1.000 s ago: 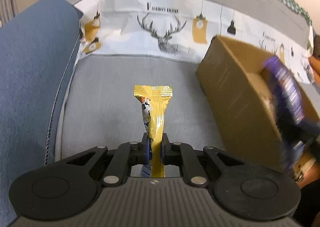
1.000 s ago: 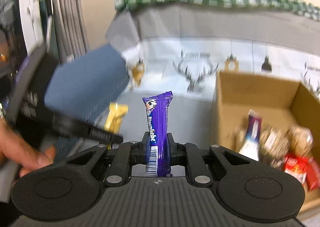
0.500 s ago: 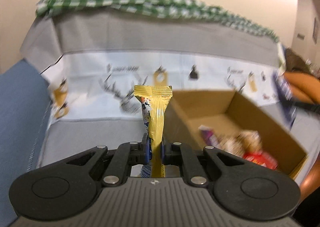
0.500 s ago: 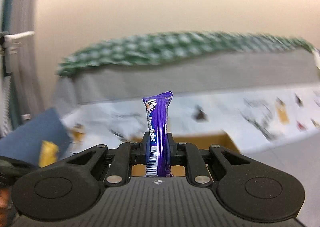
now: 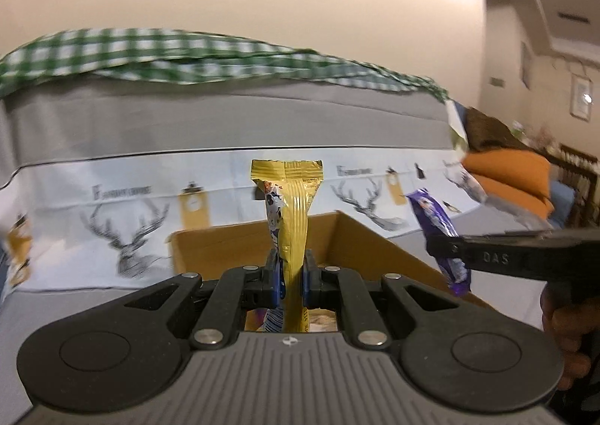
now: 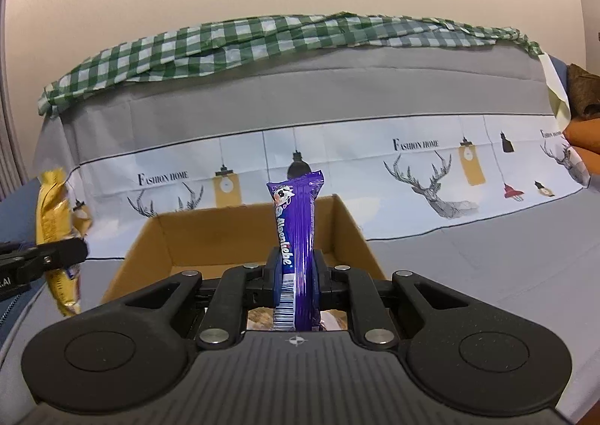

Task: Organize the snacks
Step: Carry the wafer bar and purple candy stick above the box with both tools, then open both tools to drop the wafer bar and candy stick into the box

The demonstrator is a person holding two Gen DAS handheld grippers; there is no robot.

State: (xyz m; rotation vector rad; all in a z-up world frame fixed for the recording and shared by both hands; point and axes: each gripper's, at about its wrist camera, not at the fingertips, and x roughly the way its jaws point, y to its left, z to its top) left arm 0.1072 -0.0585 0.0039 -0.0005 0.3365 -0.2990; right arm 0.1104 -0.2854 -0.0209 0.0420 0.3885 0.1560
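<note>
Setting: sofa [image 6: 487, 256] under a grey cover with a deer-print band, green checked cloth [image 6: 262, 39] along the backrest, plain cream wall behind.

1. Left gripper [image 5: 287, 275]: jaws clamped on a yellow wrapper [image 5: 290, 215], held upright above the near edge of the box. Risk: the grip sits low on a thin, slippery pack, so the tall end could flop or slide out if the hand tilts.

2. Cardboard box [image 6: 210, 237]: open, on the seat in front of both tools; other snacks just show through the gaps. Risk: a release made short of the near wall drops the pack onto the seat.

3. Right gripper [image 6: 296, 275]: jaws clamped on a purple wrapper [image 6: 296, 234], upright, over the box. Risk: the 2 tools hang near each other and could knock together over 1 opening.
</note>
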